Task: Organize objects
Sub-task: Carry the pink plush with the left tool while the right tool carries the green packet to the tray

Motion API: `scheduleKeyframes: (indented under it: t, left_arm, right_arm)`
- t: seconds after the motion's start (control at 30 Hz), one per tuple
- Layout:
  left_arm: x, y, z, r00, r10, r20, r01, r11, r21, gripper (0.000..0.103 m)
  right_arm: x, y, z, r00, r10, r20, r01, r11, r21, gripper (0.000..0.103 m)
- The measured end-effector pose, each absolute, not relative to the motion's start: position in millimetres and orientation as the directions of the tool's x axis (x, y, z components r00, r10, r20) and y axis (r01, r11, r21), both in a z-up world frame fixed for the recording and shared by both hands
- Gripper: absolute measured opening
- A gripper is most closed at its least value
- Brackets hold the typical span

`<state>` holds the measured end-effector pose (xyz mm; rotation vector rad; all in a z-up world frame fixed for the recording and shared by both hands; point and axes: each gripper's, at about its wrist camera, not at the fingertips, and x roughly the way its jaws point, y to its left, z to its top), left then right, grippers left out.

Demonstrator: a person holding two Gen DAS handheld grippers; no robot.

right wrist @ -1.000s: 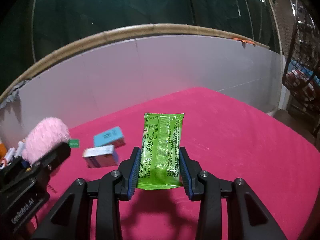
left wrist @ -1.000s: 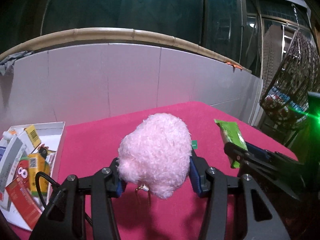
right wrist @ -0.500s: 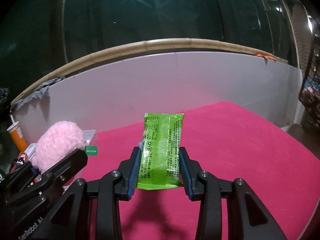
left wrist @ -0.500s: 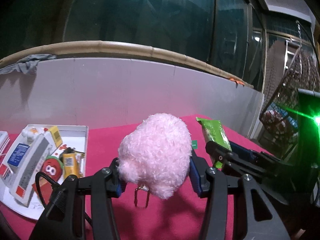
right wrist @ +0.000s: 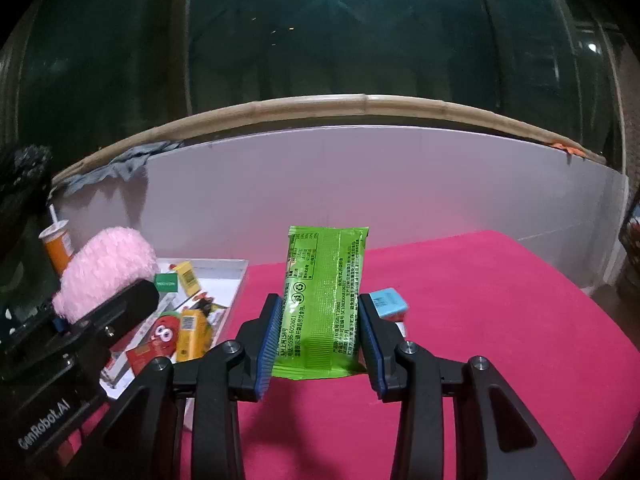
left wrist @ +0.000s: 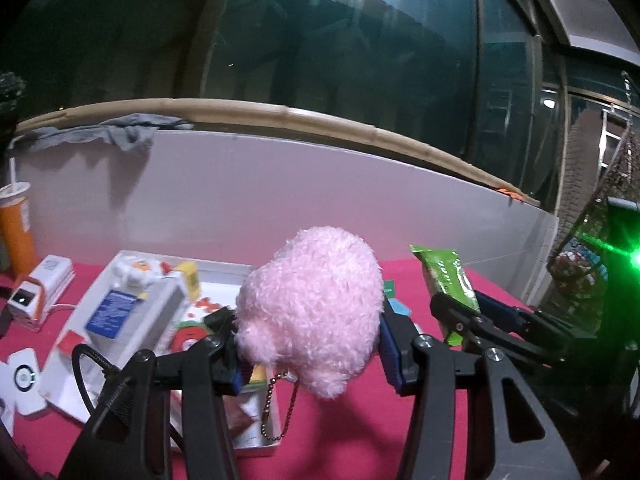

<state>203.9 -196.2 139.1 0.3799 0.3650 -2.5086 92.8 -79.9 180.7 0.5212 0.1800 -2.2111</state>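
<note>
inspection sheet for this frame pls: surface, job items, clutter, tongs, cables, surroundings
Surface: pink tablecloth.
Job's things: pink plush, green packet, white tray holding cartons, blue box on the cloth.
Clutter: orange cup, small white device.
Tongs: left tongs shut on the plush; right tongs shut on the packet.
Cables: black loop on the left tongs.
Surroundings: white wall, dark windows, grey rag on the ledge.

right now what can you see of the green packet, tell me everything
The green packet is a flat, glossy plastic pouch with crimped end seals and dark small print plus recycling marks on the side facing the camera. It stands upright, lifted above the pink tablecloth, clamped at its lower edges between the right gripper and its blue pads.
</note>
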Motion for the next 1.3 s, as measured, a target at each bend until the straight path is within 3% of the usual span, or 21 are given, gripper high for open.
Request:
scheduleKeyframes:
  t: [0.5,1.3]
  left_arm:
    - [259.8,-247.0,132.5,-0.724,-0.575,-0.380,0.674,-0.708,-0.211,0.050]
    - [288.2,-313.7,122.0,-0.554,-0.676,-0.485,0.797,-0.600,-0.075,0.051]
  right_arm:
    - [131.8,-144.7,177.2,-0.491,-0.741,-0.458,0.835,-0.550,-0.004,0.040]
    - [158.2,-210.5,181.2,-0.388,-0.770,-0.507,0.888,-0.460,0.019,0.041]
